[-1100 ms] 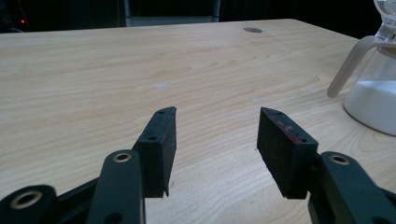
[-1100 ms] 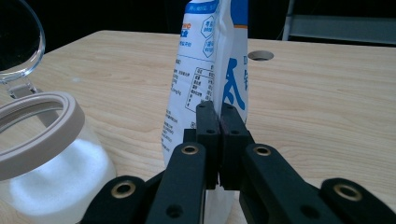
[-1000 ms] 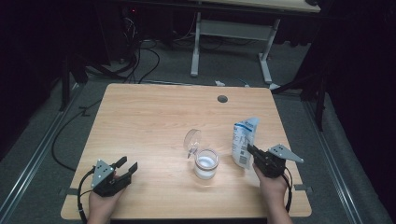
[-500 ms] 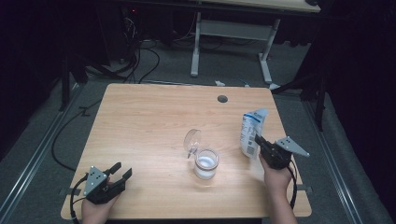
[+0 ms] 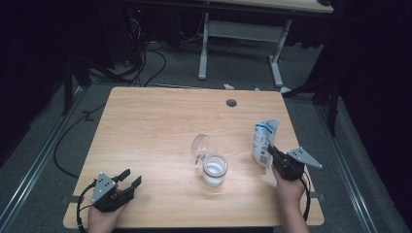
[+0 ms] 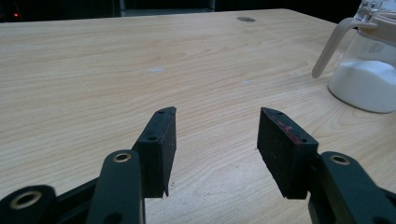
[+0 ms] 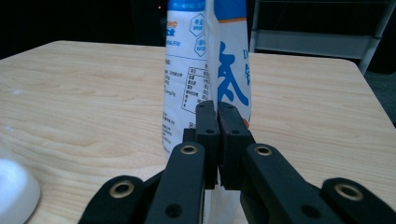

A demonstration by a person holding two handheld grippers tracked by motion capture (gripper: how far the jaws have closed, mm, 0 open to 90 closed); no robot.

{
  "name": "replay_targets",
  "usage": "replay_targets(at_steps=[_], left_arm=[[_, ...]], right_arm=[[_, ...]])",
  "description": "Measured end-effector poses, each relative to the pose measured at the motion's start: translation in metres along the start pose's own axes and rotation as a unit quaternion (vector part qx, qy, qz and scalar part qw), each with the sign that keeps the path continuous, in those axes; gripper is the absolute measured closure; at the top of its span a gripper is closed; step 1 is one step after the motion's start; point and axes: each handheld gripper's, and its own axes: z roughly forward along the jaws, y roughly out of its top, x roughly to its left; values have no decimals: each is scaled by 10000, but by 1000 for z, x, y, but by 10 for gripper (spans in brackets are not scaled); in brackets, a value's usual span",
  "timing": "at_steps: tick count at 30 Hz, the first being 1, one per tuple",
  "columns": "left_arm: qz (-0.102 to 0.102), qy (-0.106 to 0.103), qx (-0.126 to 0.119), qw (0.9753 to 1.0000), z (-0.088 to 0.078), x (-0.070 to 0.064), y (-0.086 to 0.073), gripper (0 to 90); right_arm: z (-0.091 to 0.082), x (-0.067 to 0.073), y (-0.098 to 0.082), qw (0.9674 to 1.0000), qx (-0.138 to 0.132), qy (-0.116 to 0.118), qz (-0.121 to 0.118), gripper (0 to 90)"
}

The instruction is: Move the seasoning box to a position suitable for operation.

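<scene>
— Dark room all around, is it?

— Yes: black beyond the pale wood table (image 5: 160, 126), cables on the grey floor, and the white legs of a second desk (image 5: 243, 43) behind. Near the table's far edge sits a round cable hole (image 5: 231, 103).

— Any writing to read?

— The white and blue pouch (image 5: 264, 141) carries large blue characters, a small printed table and a barcode, all too small to read.

— Where is it?

— Upright at the right side of the table, pinched by the right gripper (image 5: 272, 154), whose jaws are closed tight on its thin edge.

— And the left gripper (image 5: 130, 177)?

— Near the front left corner, jaws apart with nothing between them. A glass jar (image 5: 214, 170) of white powder, its lid (image 5: 199, 145) flipped up, stands mid-table
</scene>
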Motion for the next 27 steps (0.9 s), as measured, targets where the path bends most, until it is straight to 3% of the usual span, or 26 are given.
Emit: replay_targets(at_steps=[12, 18, 27], left_arm=[[13, -106, 24, 9999, 8, 1, 3, 473], [29, -90, 21, 10000, 9, 0, 3, 472], [16, -134, 32, 9999, 10, 0, 3, 472]], right_arm=[[-11, 0, -10, 9999, 133, -70, 48, 823], [-11, -2, -10, 9996, 226, -99, 133, 742], [-8, 0, -10, 9994, 286, 46, 193, 651]])
